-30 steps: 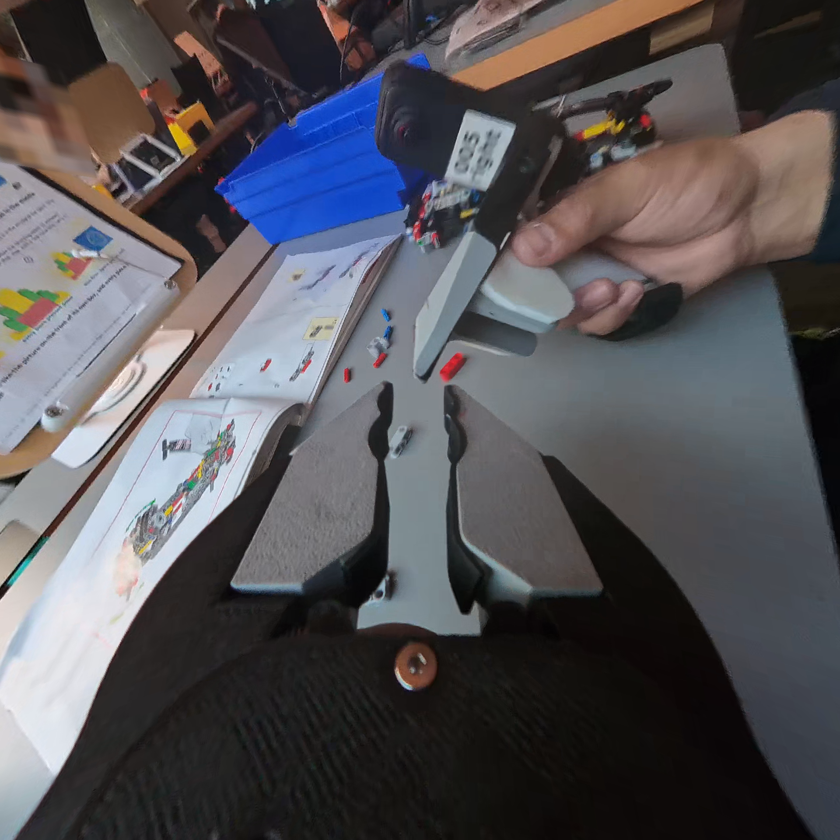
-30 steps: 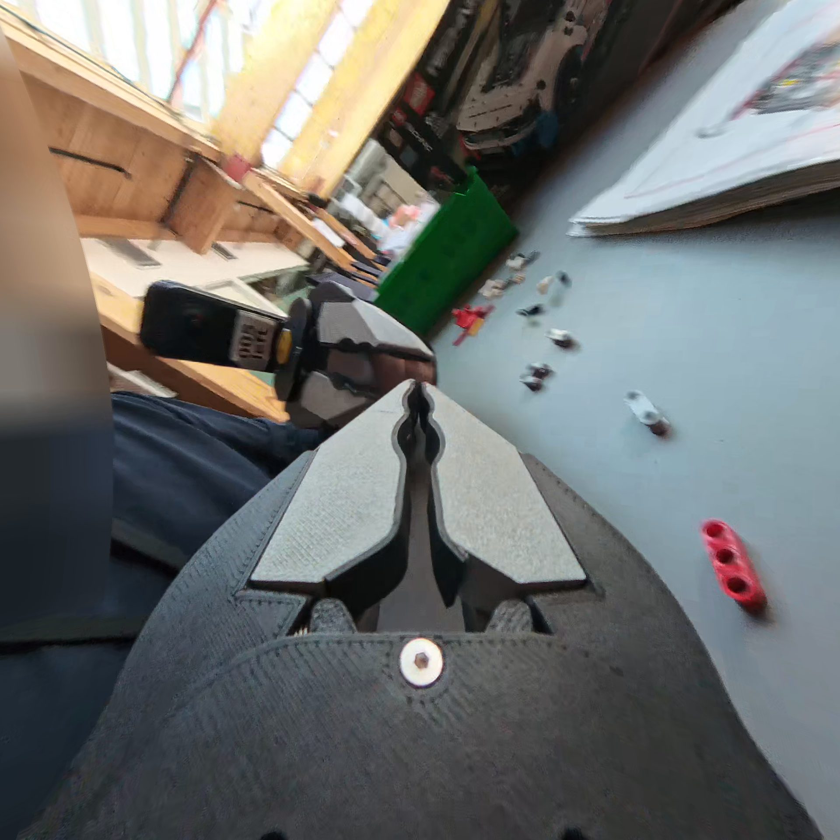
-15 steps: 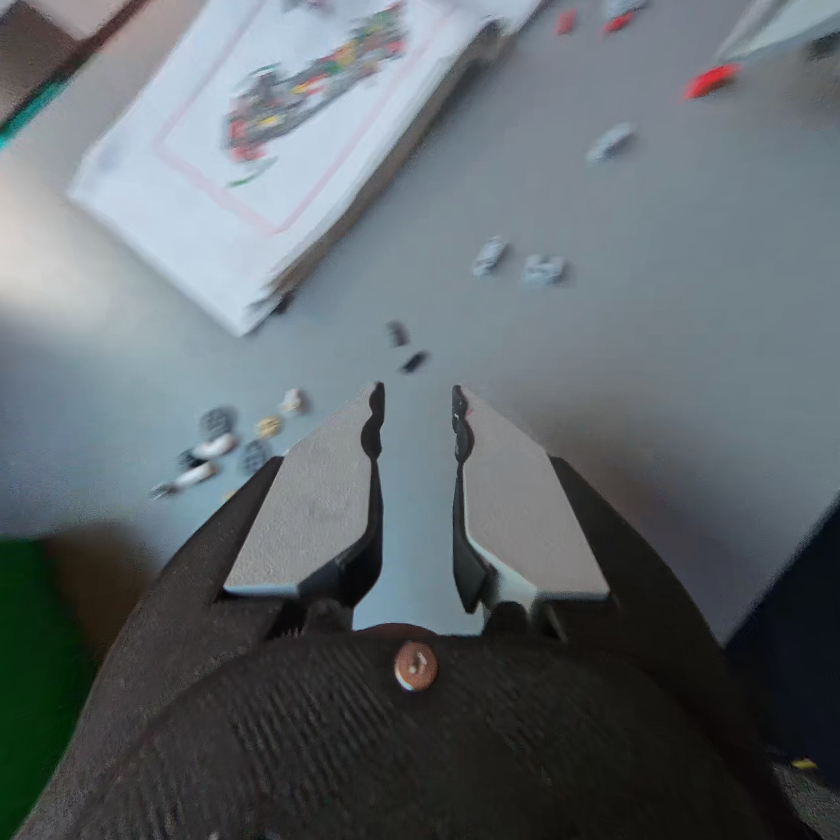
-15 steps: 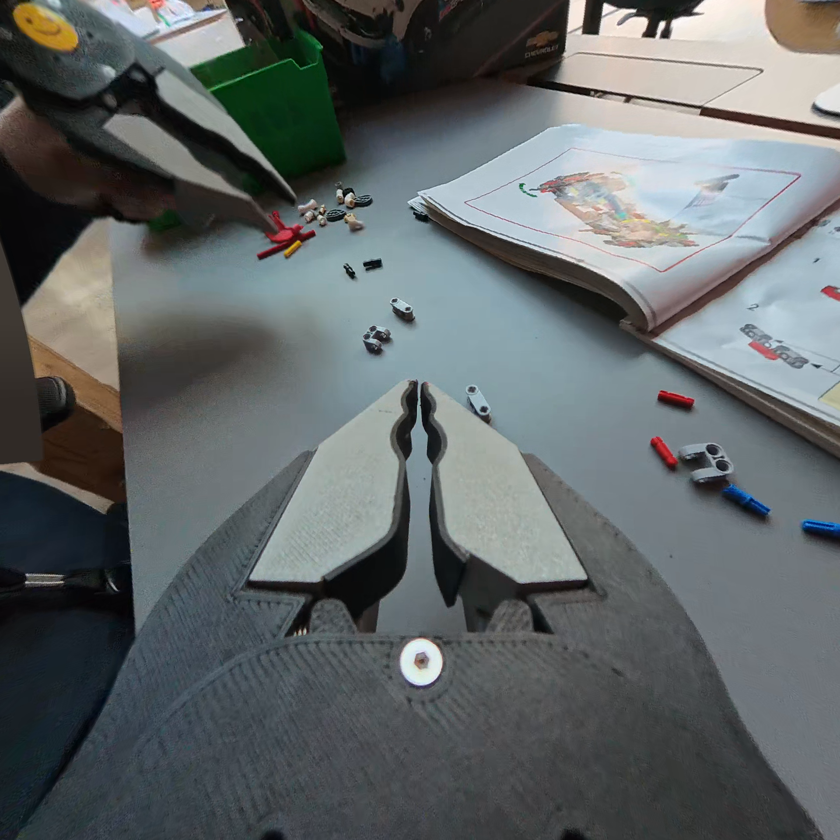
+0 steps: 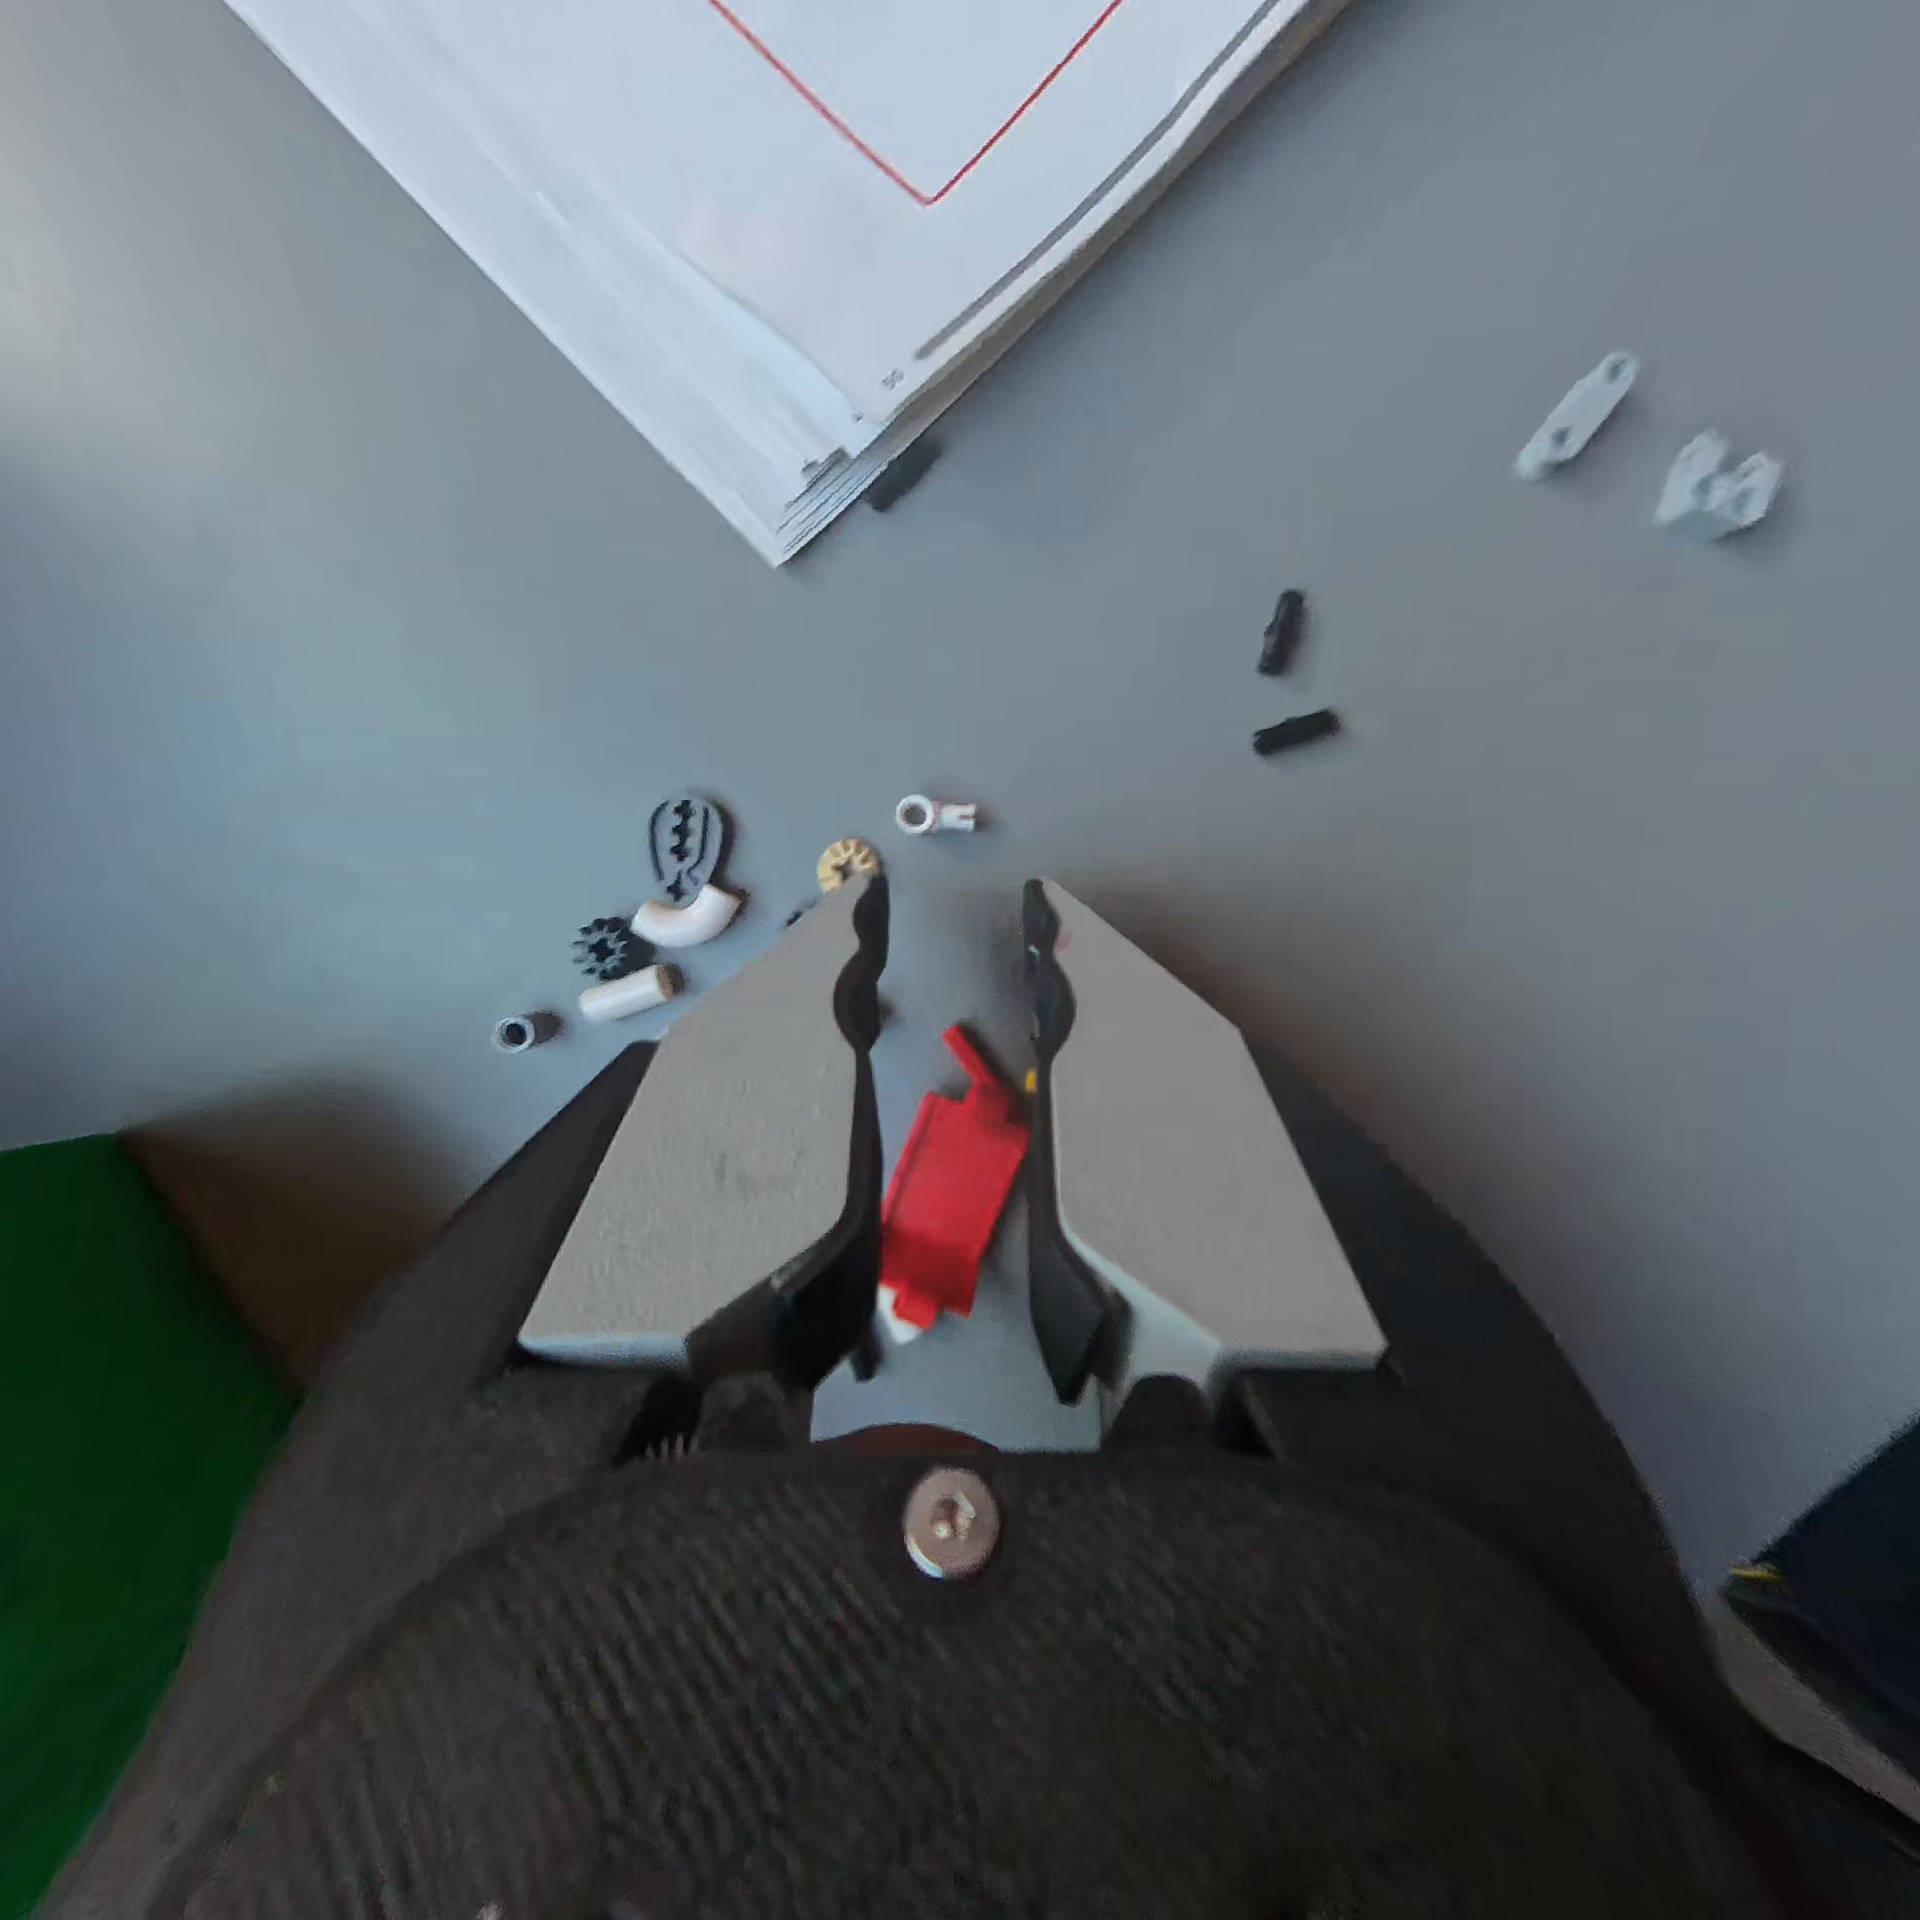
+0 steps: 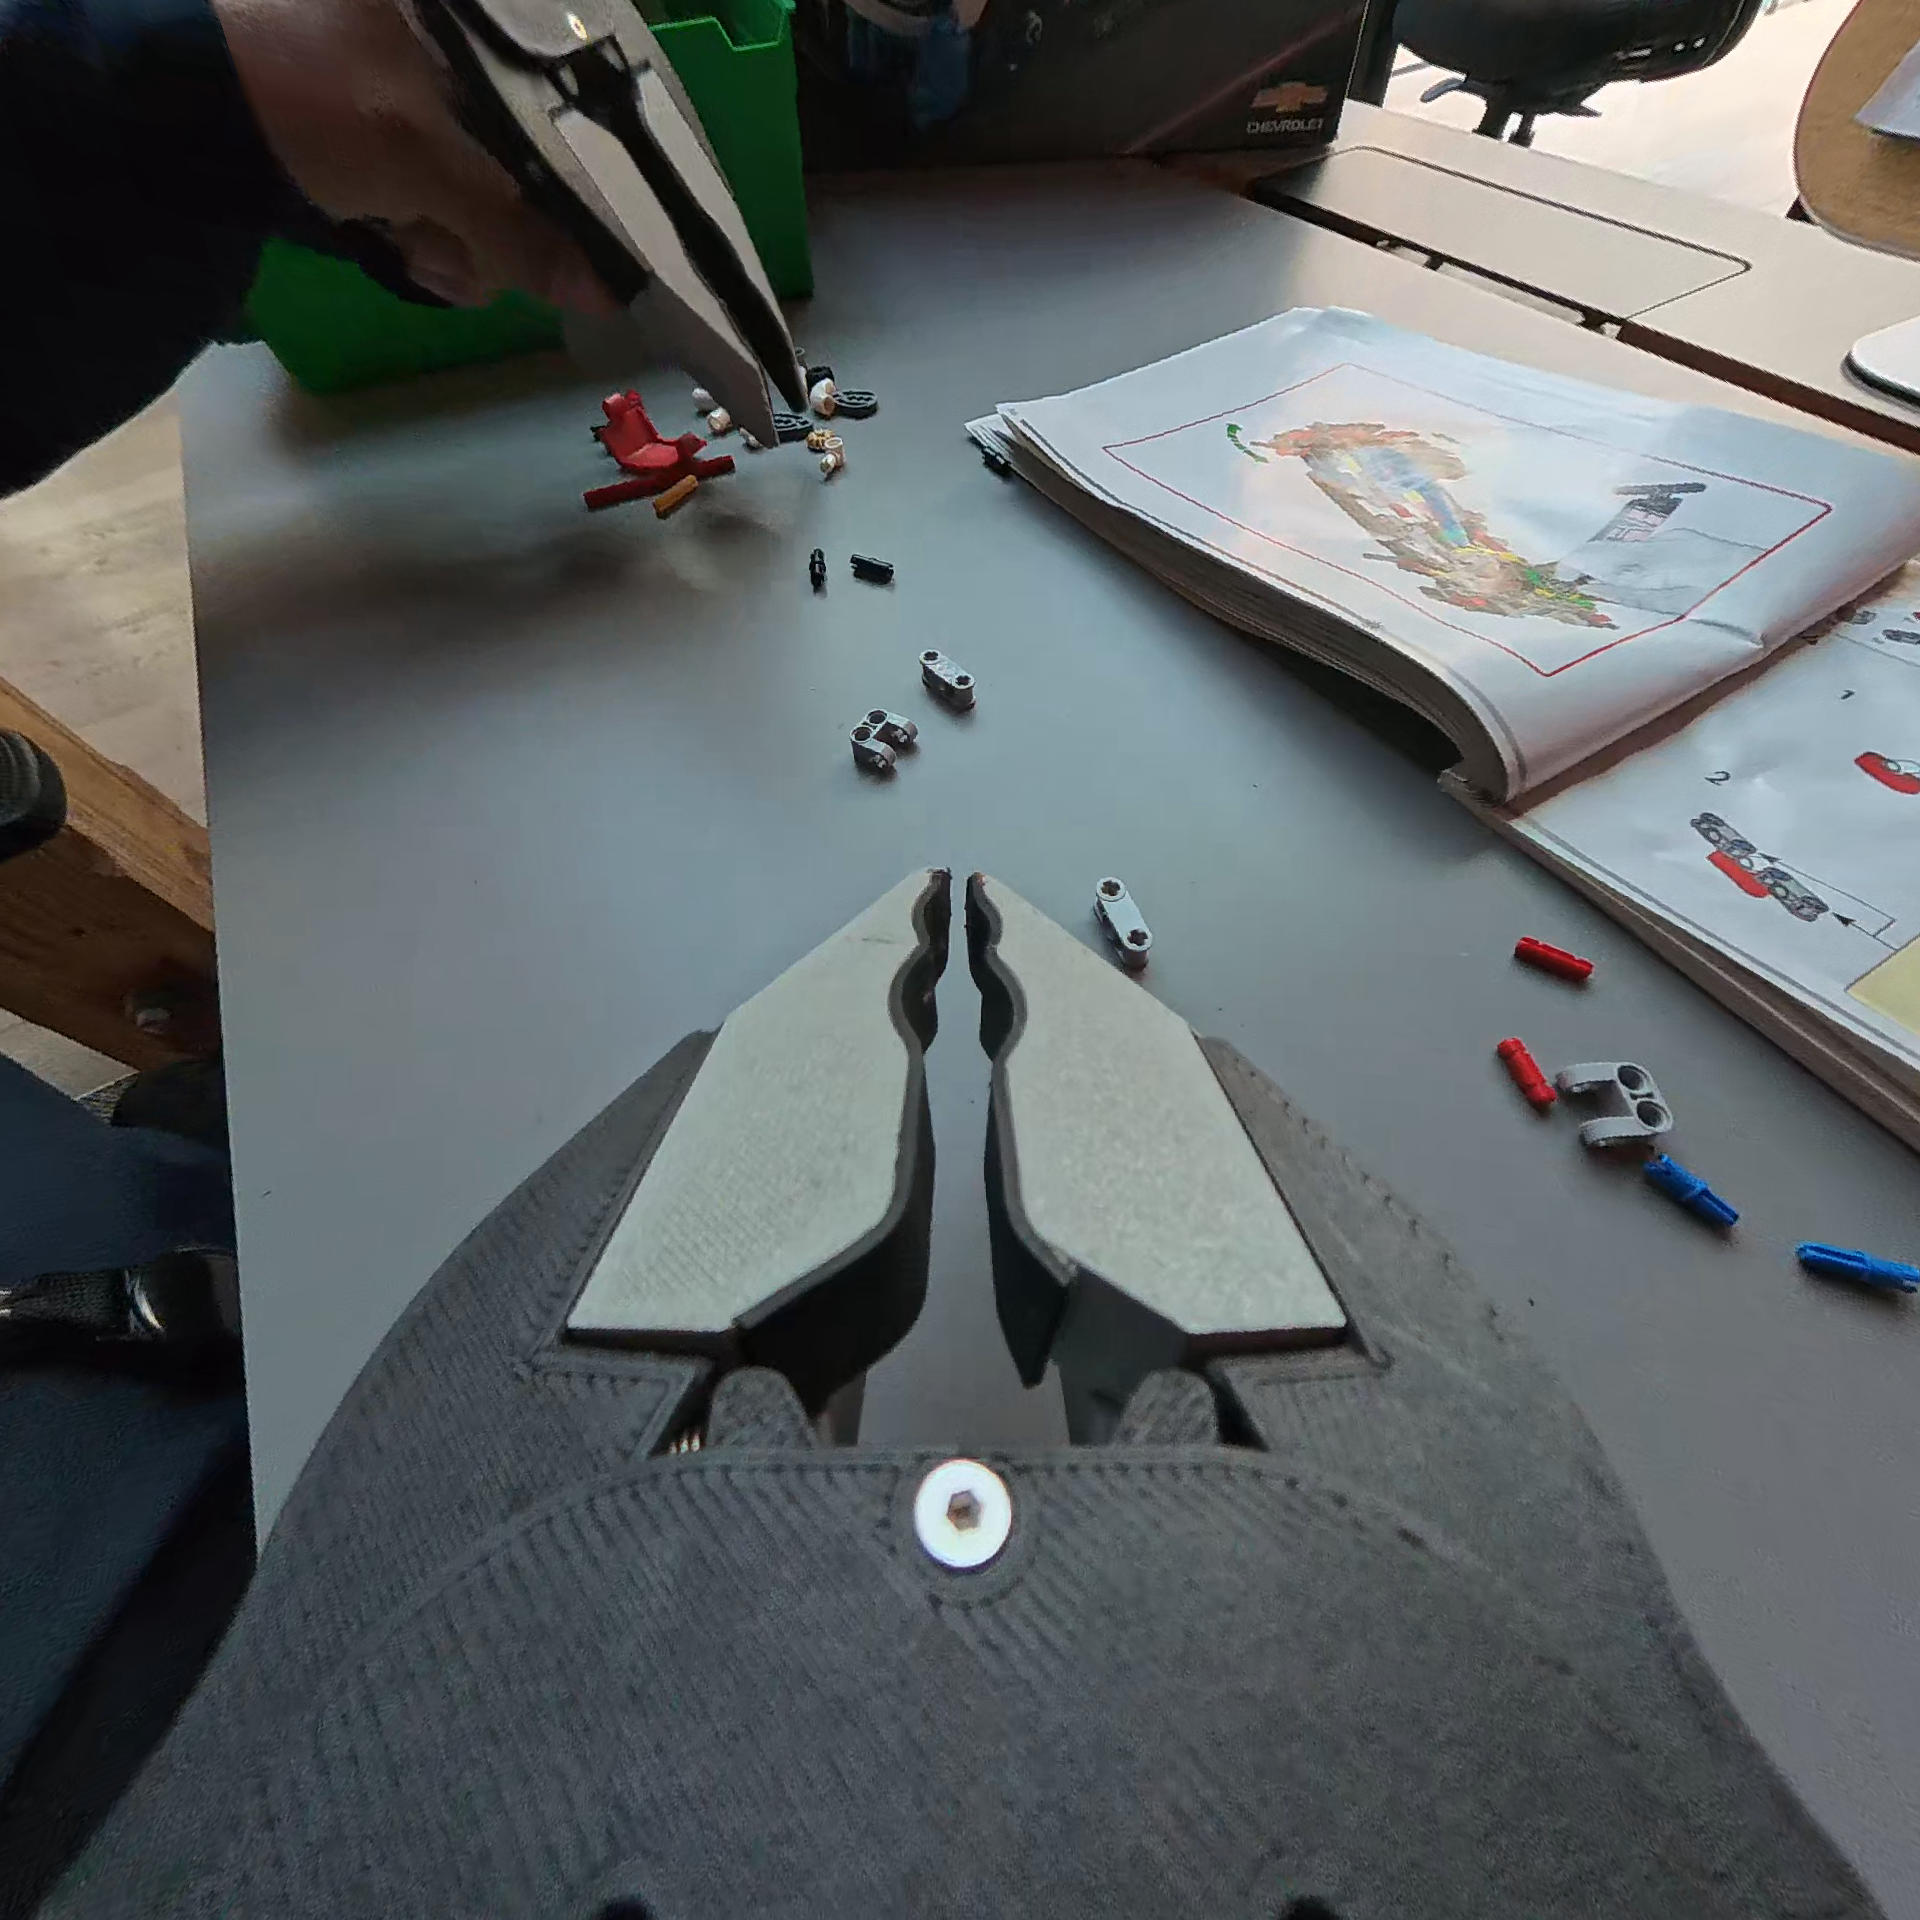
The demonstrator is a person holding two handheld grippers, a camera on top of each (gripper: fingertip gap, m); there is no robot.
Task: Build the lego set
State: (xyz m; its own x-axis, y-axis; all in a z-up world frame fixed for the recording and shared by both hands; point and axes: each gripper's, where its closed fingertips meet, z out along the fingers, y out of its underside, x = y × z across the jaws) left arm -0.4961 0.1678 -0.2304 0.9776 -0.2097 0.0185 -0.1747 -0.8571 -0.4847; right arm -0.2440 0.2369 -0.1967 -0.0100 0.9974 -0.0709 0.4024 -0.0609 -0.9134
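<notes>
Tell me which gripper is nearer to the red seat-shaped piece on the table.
Left. The left gripper hangs right over the red seat-shaped piece, which shows between its open fingers from above. The right gripper sits far back toward the table's near edge, fingers closed, beside a grey two-hole connector.

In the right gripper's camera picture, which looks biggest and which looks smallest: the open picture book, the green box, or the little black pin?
1. Open picture book: biggest.
2. Green box: smaller, but partly hidden behind the left gripper and farther off.
3. Black pin: smallest.

table [image 6: 540, 935]: smooth matt grey | booklet [image 6: 1455, 488]: paper | small parts [image 5: 675, 920]: probably glossy plastic
</notes>
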